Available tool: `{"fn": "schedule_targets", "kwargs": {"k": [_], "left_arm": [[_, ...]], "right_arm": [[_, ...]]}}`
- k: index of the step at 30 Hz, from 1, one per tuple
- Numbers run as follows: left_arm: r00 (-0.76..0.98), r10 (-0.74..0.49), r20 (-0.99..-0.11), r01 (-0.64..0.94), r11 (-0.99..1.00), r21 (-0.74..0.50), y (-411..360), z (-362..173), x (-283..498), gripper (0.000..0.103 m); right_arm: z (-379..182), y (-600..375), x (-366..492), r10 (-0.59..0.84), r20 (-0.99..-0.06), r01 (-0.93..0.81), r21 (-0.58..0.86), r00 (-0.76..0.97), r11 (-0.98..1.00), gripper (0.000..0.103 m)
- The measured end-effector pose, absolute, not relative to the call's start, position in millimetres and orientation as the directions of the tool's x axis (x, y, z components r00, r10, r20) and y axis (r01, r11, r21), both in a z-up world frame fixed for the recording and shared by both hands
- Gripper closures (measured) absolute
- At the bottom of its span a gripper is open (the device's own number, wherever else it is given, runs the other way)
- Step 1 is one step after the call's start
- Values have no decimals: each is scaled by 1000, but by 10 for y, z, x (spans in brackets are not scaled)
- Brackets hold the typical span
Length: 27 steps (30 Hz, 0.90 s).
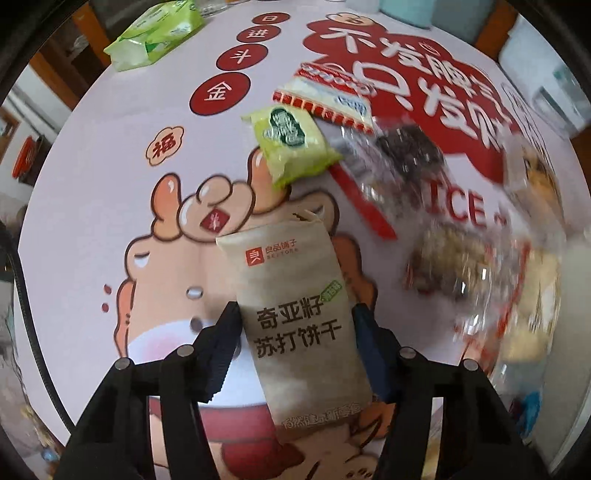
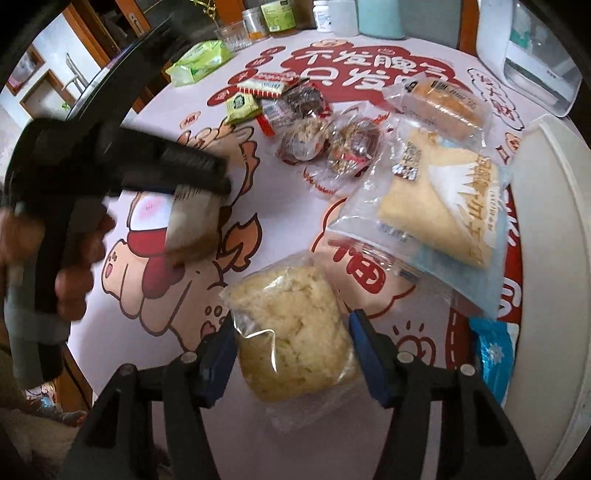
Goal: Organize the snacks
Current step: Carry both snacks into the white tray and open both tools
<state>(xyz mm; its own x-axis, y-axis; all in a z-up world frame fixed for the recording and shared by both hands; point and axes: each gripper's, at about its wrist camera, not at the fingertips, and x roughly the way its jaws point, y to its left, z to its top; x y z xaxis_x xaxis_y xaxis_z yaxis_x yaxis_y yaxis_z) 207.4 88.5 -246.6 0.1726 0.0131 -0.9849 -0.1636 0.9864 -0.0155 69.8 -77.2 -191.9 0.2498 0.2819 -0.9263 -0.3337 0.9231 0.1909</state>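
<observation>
The left hand-held gripper (image 1: 295, 343) points down at the tabletop (image 1: 110, 155), and its two pads press the sides of a brown cracker packet (image 1: 295, 317), which stands lengthwise between them at the lower centre of the left wrist view. Above that packet in the frame lies a small green snack packet (image 1: 291, 144), and just above and right of it a red-and-white packet (image 1: 325, 96). To the right, blurred clear-wrapped snacks (image 1: 443, 266) spread across the tabletop. A green tissue pack (image 1: 155, 35) sits at the upper left.

In the right wrist view, the right hand-held gripper (image 2: 291, 343) clamps a clear bag of pale crumbly cake (image 2: 295, 332) at the lower centre, a pad on each side. At the right of the frame lie a large clear bag with a yellow cake (image 2: 439, 214) and, above it, a wrapped bread roll (image 2: 439, 99). Two round clear-wrapped snacks (image 2: 328, 144) lie at the centre top. A blue packet (image 2: 491, 354) lies at the lower right, seemingly touching a white tray (image 2: 554, 258), though the edge there is distorted. The person's left hand (image 2: 74, 258) shows at the left edge.
</observation>
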Motion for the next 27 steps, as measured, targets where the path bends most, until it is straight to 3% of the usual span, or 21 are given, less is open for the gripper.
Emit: {"fn": "schedule_targets", "kwargs": {"k": [7,13,20,27], "left_arm": [[211,3,-977,-89,996,-16,899,-2228,1599,45],[368,4,-930,63,998,29,563,-1597,1322,45],[498,-133,-857,241,971,-11,-78,-774,1144,45],[540,-252,-803,393,919,-25,-1045,-407,1094,45]], "right_arm": [[-1551,-893,558,281,-901,-306,179,332,935,44],[-1064,-1256,455,256,-853,-228,166,455,959,44],[-612,-2072,310,135,-797,-27,148,588,989,43],[-552,-2924,313,6,-794,143,117,608,983,43]]}}
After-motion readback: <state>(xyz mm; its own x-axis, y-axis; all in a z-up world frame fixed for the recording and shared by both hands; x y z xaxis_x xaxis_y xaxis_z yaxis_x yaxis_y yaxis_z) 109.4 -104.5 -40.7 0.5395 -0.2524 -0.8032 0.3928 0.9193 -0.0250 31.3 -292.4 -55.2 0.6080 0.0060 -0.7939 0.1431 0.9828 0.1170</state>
